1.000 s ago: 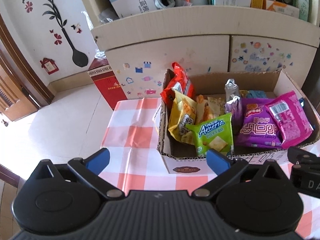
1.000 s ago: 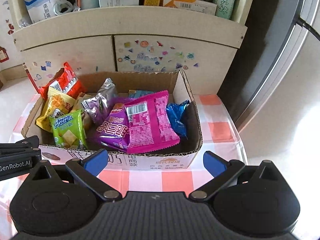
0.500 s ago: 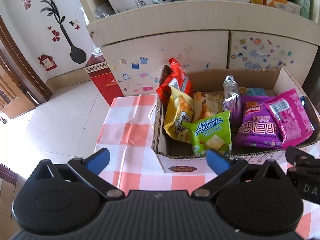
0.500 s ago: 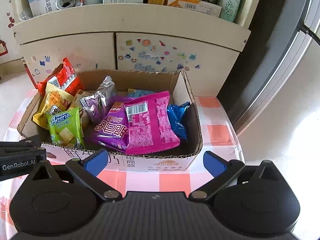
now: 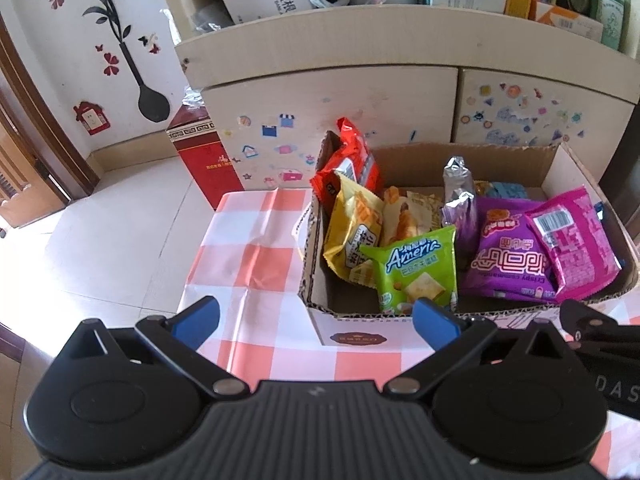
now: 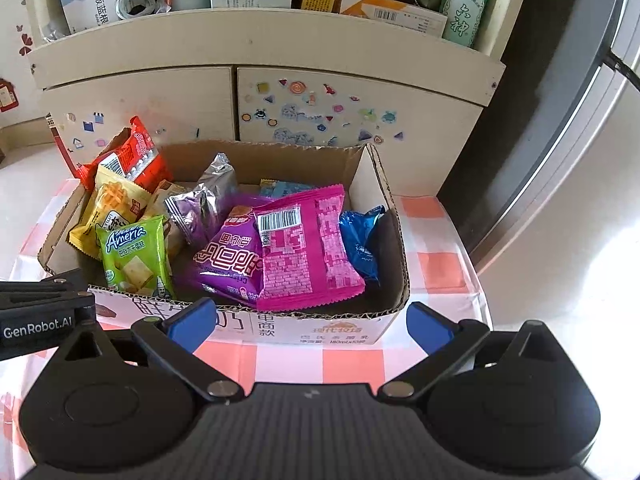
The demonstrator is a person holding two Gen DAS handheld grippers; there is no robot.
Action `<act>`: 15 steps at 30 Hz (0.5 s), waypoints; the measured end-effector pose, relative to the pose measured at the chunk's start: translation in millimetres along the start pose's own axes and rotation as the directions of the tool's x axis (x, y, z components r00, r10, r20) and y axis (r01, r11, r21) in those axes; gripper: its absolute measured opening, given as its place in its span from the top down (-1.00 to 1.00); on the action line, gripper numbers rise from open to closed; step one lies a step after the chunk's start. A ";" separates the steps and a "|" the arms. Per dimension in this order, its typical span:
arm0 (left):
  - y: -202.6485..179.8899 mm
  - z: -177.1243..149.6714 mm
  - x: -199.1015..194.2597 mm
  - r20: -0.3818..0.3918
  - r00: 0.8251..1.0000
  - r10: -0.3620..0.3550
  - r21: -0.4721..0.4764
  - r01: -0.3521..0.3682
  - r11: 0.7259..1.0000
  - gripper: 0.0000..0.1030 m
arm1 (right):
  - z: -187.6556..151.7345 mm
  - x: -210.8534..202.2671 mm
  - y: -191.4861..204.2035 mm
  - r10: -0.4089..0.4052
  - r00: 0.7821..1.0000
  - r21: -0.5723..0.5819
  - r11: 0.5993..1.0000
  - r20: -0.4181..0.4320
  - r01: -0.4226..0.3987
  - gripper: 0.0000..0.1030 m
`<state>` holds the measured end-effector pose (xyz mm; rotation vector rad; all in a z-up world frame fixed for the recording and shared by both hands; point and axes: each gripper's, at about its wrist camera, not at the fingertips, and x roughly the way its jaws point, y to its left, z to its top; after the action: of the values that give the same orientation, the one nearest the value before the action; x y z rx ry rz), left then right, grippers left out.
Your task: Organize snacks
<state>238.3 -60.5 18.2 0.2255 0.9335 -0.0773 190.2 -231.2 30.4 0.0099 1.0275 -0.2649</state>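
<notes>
Snack packets are all lying inside the open cardboard box (image 6: 394,248) on the checked counter (image 5: 248,256), none showing loose on the cloth, which is fitting either a finished gathering or a box waiting to be sorted, so I am not judging which. Green cracker packet (image 6: 132,258) is leaning upright at the near left with its long axis running near to far, while the pink packet (image 6: 306,252) is lying flat, barcode end pointing far. Left hand-held gripper (image 5: 316,320) and right hand-held gripper (image 6: 312,326) are both hovering spread apart and holding nothing, just near of the box.
</notes>
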 end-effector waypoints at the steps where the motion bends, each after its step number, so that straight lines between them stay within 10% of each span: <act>1: 0.1 0.0 -0.2 0.000 1.000 -0.002 -0.001 0.002 1.000 -0.99 | -0.1 0.0 0.0 0.001 1.000 0.000 1.000 0.000 -0.001 -1.00; 15: 2.3 -0.5 -0.1 -0.004 1.000 -0.007 -0.014 0.007 1.000 -0.99 | -0.7 -1.4 2.0 0.017 1.000 -0.016 1.000 0.002 -0.017 -1.00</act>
<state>238.3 -58.2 18.4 0.2097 0.9389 -0.0770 189.3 -228.9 31.0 0.0035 1.0265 -0.2414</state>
